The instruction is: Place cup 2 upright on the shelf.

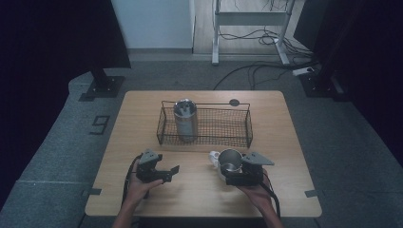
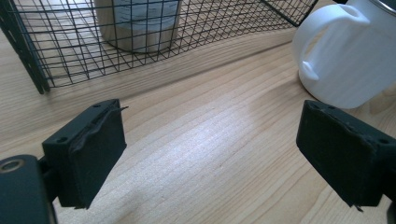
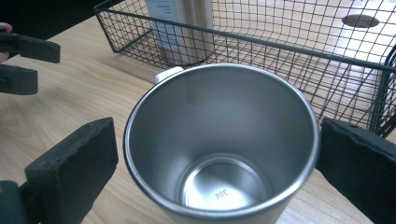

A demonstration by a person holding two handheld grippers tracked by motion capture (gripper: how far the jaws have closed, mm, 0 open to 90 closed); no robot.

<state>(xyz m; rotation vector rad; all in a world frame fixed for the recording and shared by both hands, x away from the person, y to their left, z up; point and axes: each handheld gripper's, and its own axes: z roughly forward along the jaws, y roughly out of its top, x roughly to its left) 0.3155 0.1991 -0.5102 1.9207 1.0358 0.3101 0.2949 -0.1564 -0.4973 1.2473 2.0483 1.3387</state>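
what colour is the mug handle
White, like the mug's outer wall; the handle shows best in the left gripper view.

The mug [image 3: 219, 154] is brushed steel inside, glossy white plastic outside [image 2: 348, 51]. The table [image 2: 196, 154] is smooth pale wood. The basket [image 1: 204, 124] is matt black wire.

Between the left gripper [image 2: 210, 154]'s jaws lies bare worktop [image 2: 201, 154]. Ahead of them to the left the wire basket [image 2: 70, 56] bars the way; ahead to the right stands the white-handled steel mug [image 2: 345, 56]. That mug fills the gap between the right gripper [image 3: 217, 163]'s jaws, with the basket just beyond.
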